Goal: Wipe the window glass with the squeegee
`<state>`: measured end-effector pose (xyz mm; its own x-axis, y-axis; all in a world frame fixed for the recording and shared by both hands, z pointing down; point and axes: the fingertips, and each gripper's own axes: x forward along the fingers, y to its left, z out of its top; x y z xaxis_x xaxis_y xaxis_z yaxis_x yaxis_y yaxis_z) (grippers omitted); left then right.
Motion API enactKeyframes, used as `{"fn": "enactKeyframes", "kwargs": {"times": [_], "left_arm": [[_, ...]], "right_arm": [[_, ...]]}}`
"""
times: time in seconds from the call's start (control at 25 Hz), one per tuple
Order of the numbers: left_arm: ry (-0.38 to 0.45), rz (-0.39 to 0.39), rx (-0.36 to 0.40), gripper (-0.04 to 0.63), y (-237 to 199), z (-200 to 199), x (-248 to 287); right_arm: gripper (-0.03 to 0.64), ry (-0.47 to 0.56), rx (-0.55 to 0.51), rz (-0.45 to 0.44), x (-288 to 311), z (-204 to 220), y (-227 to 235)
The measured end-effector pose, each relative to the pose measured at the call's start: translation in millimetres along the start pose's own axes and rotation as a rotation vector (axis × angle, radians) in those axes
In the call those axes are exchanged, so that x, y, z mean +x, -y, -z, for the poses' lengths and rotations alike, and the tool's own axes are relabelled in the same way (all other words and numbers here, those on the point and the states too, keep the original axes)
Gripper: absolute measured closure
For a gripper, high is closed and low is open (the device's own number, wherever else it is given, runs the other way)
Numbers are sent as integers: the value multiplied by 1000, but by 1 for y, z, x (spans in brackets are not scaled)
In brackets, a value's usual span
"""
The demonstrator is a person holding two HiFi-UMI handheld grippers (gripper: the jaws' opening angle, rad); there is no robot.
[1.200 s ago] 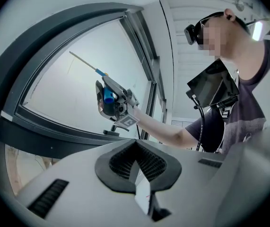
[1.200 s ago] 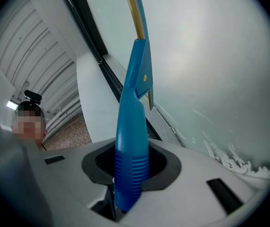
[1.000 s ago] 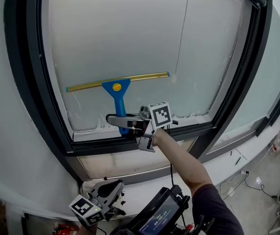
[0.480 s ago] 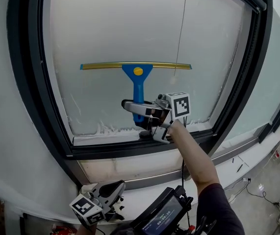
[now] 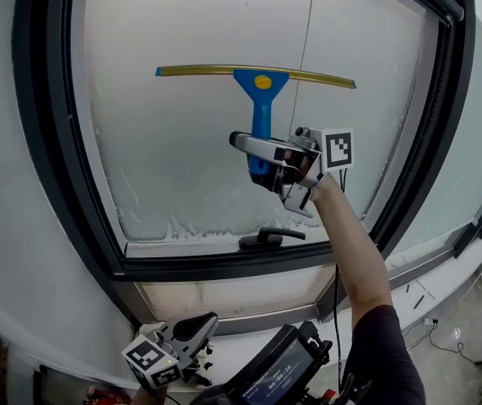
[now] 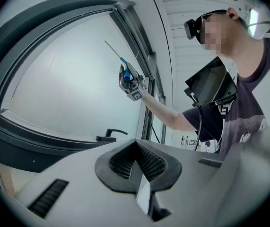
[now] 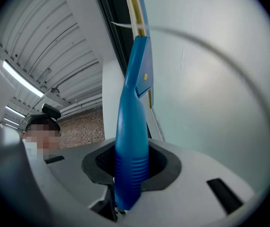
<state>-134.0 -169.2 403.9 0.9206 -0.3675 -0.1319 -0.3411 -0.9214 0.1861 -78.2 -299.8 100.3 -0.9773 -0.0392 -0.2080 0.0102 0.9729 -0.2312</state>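
Observation:
A squeegee (image 5: 259,99) with a blue handle and a long yellow blade lies flat against the window glass (image 5: 190,125), blade level across the upper middle of the pane. My right gripper (image 5: 262,157) is shut on the blue handle (image 7: 131,155), held up at arm's length. In the left gripper view the squeegee (image 6: 124,72) and the right gripper (image 6: 131,83) show far off against the pane. My left gripper (image 5: 198,327) hangs low below the sill, jaws shut with nothing between them (image 6: 142,186).
A dark window frame (image 5: 51,142) surrounds the pane, with a black window handle (image 5: 268,237) on the bottom rail. A foamy residue line (image 5: 181,224) runs along the glass bottom. A screen device (image 5: 274,369) hangs at the person's chest.
The right gripper has carried the squeegee upward and to the right along the glass, from near the bottom rail to the upper middle. The left gripper has stayed low.

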Motion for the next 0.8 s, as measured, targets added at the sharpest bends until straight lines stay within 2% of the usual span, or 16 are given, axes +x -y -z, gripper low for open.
{"fn": "enactKeyframes", "kwargs": {"times": [0.28, 0.56, 0.8], "left_arm": [[12, -17, 10, 590, -5, -2, 13], [10, -32, -6, 591, -13, 0, 18], [6, -23, -9, 591, -17, -1, 24]], "right_arm": [[522, 30, -1, -20, 0, -48, 0], [523, 51, 11, -20, -8, -74, 4], [523, 174, 50, -18, -20, -94, 10]]}}
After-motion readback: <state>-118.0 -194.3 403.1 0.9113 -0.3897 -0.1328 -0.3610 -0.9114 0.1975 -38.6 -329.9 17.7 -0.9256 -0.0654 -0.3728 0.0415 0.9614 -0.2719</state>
